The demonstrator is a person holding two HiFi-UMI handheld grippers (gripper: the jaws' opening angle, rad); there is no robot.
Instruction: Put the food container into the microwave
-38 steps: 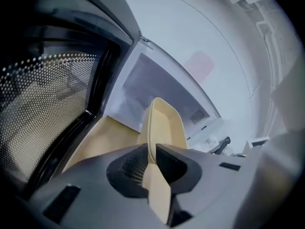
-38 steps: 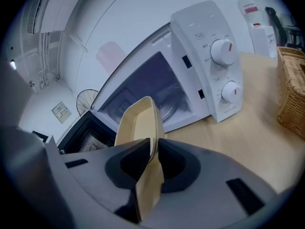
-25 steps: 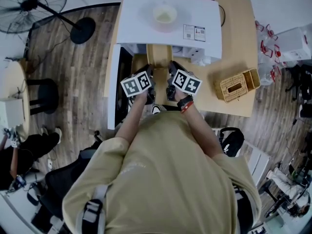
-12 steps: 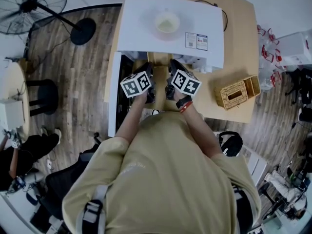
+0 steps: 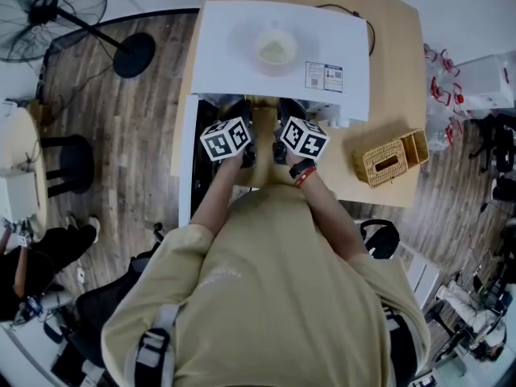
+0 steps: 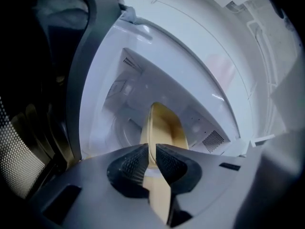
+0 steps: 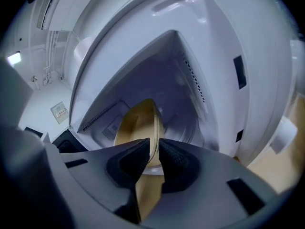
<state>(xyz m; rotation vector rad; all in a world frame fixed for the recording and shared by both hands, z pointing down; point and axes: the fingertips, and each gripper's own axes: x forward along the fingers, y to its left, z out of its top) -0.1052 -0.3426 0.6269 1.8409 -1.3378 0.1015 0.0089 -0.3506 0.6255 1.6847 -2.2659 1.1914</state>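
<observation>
A tan, shallow food container (image 6: 164, 125) is held by its rims between both grippers, its far part inside the white microwave (image 5: 282, 55) cavity. My left gripper (image 6: 151, 159) is shut on its left rim. My right gripper (image 7: 155, 156) is shut on the right rim of the container (image 7: 138, 123). In the head view both grippers, left (image 5: 244, 126) and right (image 5: 280, 127), sit at the microwave's open front, and the container is mostly hidden under the microwave's top. The microwave door (image 5: 184, 160) hangs open to the left.
A pale bowl (image 5: 276, 48) stands on the microwave's top. A wicker basket (image 5: 387, 156) lies on the wooden table (image 5: 395, 71) to the right. A floor fan (image 5: 56, 6) and a black stool (image 5: 68, 160) stand at the left.
Both grippers have moved forward with the container, which has slid under the microwave's top into the cavity.
</observation>
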